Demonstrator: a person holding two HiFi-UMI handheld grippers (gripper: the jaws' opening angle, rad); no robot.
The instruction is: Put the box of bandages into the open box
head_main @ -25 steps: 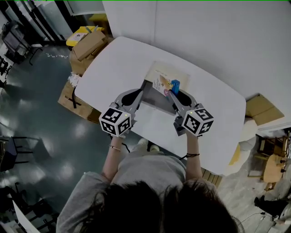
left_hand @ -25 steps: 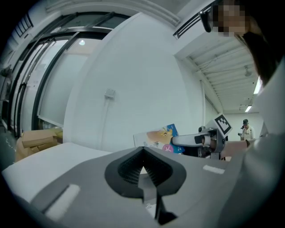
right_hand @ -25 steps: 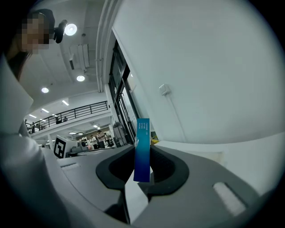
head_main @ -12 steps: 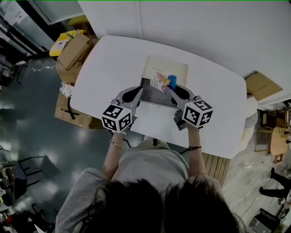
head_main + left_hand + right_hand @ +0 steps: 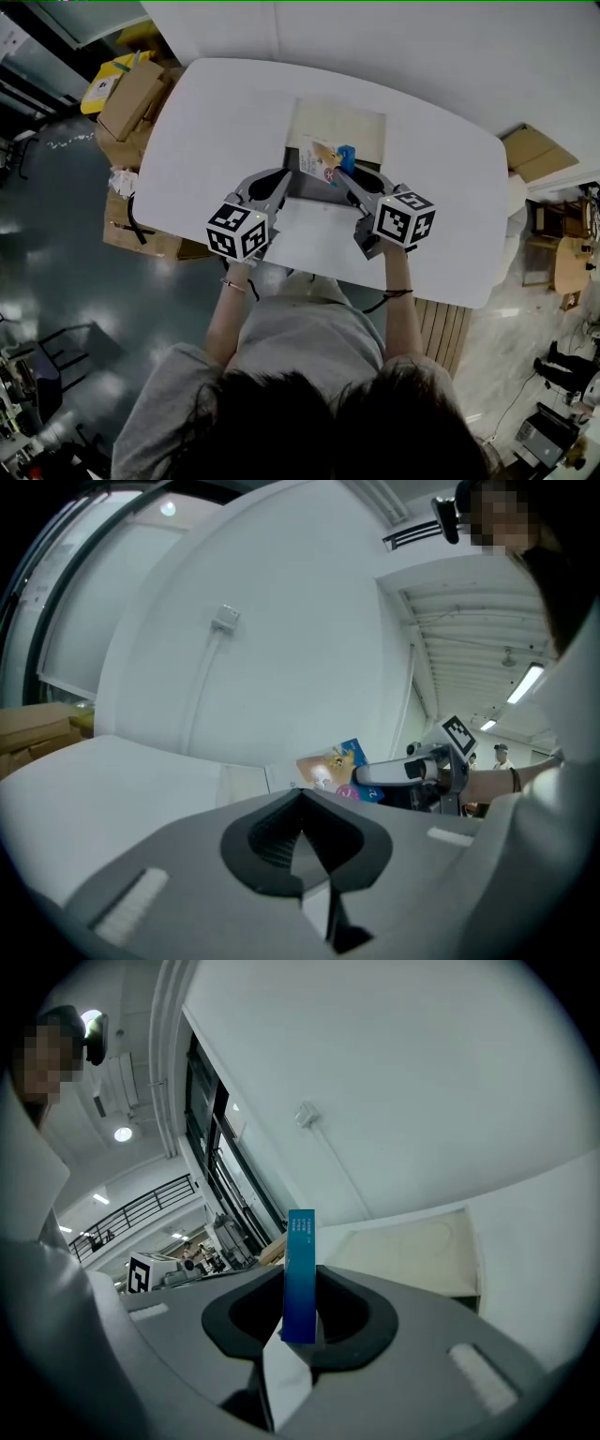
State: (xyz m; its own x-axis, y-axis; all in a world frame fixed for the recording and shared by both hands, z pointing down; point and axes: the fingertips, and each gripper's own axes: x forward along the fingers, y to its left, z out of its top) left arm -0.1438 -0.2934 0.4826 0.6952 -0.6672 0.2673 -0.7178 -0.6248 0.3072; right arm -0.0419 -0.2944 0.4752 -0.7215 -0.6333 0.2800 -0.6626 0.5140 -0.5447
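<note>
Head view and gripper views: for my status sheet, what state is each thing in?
box of bandages: gripped, not yet put away
open box: open, visible inside bare
right gripper: shut on the box of bandages
left gripper: shut, nothing between the jaws

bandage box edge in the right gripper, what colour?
Bandage box edge: blue, clearest in the right gripper view.
</note>
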